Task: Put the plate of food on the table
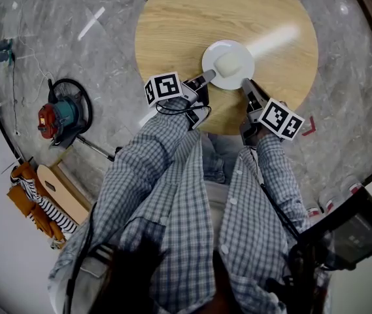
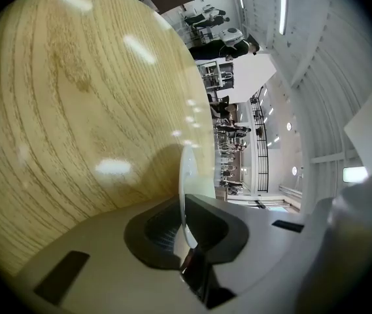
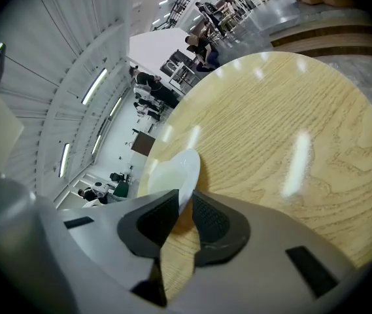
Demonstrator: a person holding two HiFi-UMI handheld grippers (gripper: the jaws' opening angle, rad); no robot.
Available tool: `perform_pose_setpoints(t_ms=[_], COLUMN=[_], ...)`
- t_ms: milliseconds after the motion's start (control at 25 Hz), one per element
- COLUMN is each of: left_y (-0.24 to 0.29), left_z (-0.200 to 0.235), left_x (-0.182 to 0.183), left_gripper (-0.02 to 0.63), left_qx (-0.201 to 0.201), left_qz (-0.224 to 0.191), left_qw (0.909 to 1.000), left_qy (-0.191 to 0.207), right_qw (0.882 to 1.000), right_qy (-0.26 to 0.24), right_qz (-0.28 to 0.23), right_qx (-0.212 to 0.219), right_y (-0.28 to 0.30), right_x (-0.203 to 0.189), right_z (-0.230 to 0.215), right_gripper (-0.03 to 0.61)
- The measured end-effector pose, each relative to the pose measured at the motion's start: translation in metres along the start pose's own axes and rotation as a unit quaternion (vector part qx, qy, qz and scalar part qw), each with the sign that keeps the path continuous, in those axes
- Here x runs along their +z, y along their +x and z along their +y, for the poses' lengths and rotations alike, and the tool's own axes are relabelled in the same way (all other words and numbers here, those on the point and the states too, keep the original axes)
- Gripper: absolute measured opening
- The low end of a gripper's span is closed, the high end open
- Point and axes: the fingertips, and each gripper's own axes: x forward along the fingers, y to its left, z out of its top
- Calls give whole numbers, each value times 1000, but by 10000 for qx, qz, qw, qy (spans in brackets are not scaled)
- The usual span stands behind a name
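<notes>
Round wooden table (image 1: 172,18) sitting on grey marble floor (image 1: 74,38), white plate (image 1: 210,56) of pale food (image 1: 231,63) over its near half, left gripper (image 1: 207,78) and right gripper (image 1: 246,84) each clamping the rim, opposite sides

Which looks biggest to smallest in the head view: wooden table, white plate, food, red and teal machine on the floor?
1. wooden table
2. white plate and red and teal machine look about alike; the machine sits on the floor, farther from the camera, so no ranking between them
3. food

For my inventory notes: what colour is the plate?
White plate, clearest in the head view.
</notes>
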Motion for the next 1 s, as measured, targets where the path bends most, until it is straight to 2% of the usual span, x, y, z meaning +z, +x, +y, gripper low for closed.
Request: perform_pose_setpoints(t_ms=[440, 760, 880, 1000], left_y=[5, 8, 10, 10], left_z=[1, 5, 8, 4], left_x=[-3, -8, -13, -18], left_gripper=[18, 21, 47, 94], left_qx=[105, 605, 726, 594], left_qz=[332, 611, 799, 962], left_qw=[9991, 9937, 9899, 9890], left_qy=[230, 719, 918, 954], right_qw=[9997, 9991, 9988, 9985], right_qy=[-41, -137, -178, -229], right_qz=[38, 54, 23, 3], right_qx=[-241, -399, -452, -504], right_y=[2, 2, 2, 2], right_x=[0, -3, -1, 1], right_z=[-9, -12, -14, -14], right_gripper=[71, 67, 63, 61])
